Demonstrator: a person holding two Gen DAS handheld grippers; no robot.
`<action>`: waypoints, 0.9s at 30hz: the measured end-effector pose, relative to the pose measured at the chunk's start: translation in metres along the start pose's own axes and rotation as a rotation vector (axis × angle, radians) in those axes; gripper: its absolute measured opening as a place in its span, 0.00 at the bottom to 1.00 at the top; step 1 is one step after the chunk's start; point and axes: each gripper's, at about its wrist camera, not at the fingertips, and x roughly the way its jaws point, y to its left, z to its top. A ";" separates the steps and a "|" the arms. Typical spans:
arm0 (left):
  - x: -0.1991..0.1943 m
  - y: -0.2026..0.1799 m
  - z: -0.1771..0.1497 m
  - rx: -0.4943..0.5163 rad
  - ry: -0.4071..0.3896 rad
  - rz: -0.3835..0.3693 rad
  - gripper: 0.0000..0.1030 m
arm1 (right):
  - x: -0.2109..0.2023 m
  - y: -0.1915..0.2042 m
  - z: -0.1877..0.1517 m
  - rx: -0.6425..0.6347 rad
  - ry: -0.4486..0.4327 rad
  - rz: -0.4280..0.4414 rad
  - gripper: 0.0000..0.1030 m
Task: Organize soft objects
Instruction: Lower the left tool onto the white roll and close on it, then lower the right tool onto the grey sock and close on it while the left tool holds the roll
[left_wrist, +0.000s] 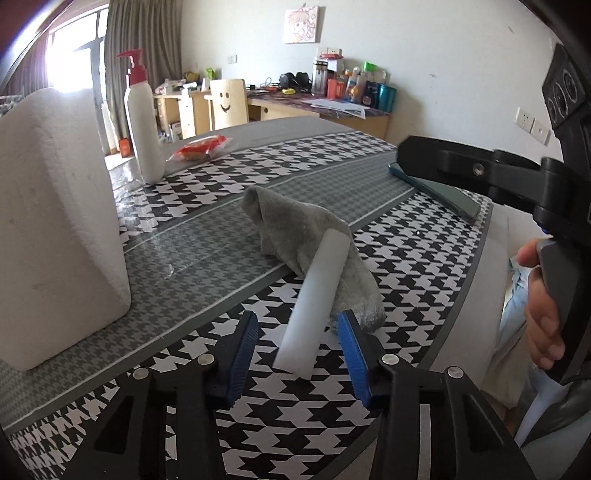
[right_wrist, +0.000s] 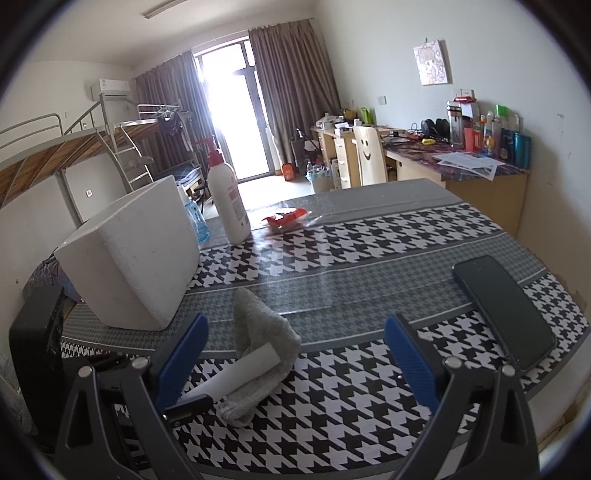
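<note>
Houndstooth table (left_wrist: 424, 266) carries a near grey cloth (left_wrist: 295, 236) and white foam tube (left_wrist: 317, 295). Left tool (left_wrist: 297, 350) straddles the tube, pads apart; right tool (right_wrist: 295, 354) gapes empty. Next: pinch the tube.

both grippers angled downward
left gripper (left_wrist: 297, 354) jaws partly apart; right gripper (right_wrist: 295, 363) jaws wide, a hand (left_wrist: 541, 306) gripping its handle.

Grey cloth (left_wrist: 295, 225); white foam tube (left_wrist: 314, 302); black-and-white houndstooth tablecloth (left_wrist: 406, 258); red-capped bottle (left_wrist: 142, 122)
</note>
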 end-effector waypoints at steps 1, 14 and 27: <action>0.001 -0.001 0.000 0.003 0.004 0.001 0.46 | 0.001 0.000 0.000 -0.002 0.001 -0.001 0.95; 0.014 -0.005 -0.002 0.025 0.037 0.028 0.29 | 0.004 -0.006 -0.005 0.012 0.013 0.010 0.95; 0.005 -0.002 0.001 -0.003 -0.005 0.017 0.18 | 0.000 -0.013 -0.006 0.029 0.010 0.009 0.95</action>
